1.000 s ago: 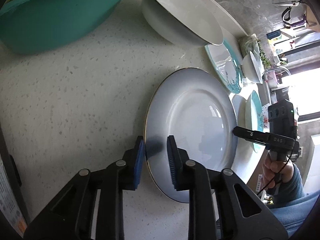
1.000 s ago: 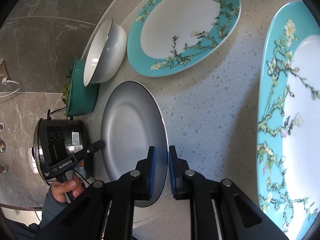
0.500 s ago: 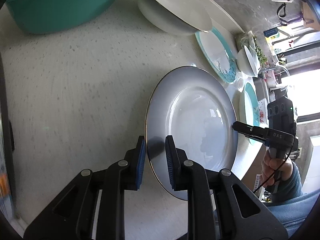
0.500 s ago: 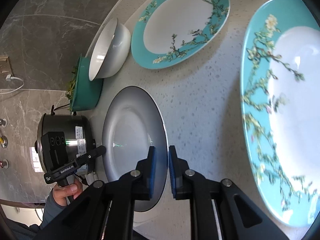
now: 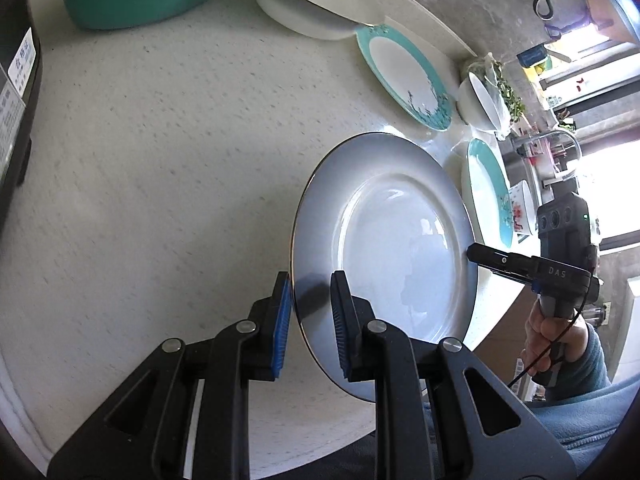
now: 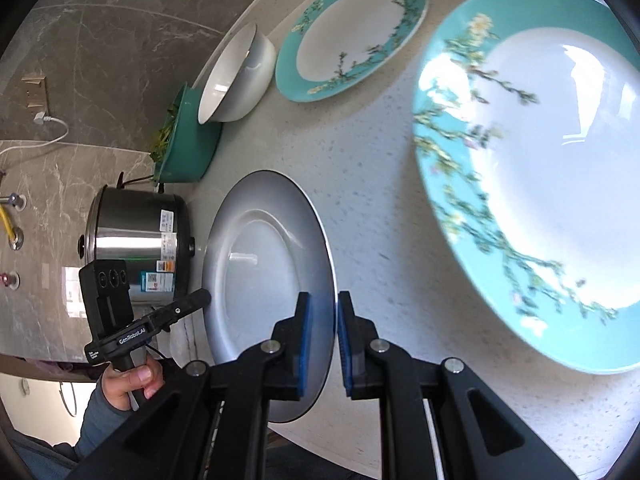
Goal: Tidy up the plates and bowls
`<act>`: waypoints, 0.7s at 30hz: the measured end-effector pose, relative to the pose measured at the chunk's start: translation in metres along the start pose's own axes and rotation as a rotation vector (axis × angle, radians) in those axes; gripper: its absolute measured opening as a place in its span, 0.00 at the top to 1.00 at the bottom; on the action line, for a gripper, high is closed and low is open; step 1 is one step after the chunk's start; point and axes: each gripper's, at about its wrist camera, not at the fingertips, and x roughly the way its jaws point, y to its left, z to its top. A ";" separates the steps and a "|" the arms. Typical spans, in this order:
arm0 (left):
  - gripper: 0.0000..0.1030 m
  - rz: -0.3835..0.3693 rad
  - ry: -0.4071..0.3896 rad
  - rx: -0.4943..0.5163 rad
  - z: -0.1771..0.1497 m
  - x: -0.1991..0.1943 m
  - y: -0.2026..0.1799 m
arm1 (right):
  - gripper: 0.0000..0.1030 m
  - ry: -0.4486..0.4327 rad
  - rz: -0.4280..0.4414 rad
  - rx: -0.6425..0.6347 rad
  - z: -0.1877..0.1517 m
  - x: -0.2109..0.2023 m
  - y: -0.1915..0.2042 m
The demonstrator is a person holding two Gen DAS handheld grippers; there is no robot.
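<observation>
Round grey gold-rimmed ceramic plate above the speckled white countertop, rims clamped by left gripper and right gripper — pad contact hidden behind rim.

Both wrist fisheyes look steeply down, close, from opposite rims of the shared grey plate.

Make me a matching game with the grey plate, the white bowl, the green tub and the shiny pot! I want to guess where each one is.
Things:
1. grey plate
2. white bowl
3. green tub
4. shiny pot

Places:
A. holds leafy greens
B. next to a teal flowered plate
C. pinched at its rim by both hand-held grippers
D. at the counter's end, labels on its side

Pairs: 1-C, 2-B, 3-A, 4-D
</observation>
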 end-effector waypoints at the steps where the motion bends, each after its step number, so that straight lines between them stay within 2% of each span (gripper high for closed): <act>1: 0.84 0.004 -0.004 0.003 -0.004 0.002 -0.003 | 0.85 -0.003 0.001 -0.001 -0.001 -0.001 -0.003; 9: 0.84 0.012 -0.024 -0.022 -0.011 0.031 -0.008 | 0.85 -0.010 -0.012 -0.015 -0.005 -0.003 -0.025; 21: 0.83 0.023 -0.027 0.002 -0.001 0.041 -0.013 | 0.85 -0.024 -0.033 -0.017 -0.010 -0.001 -0.036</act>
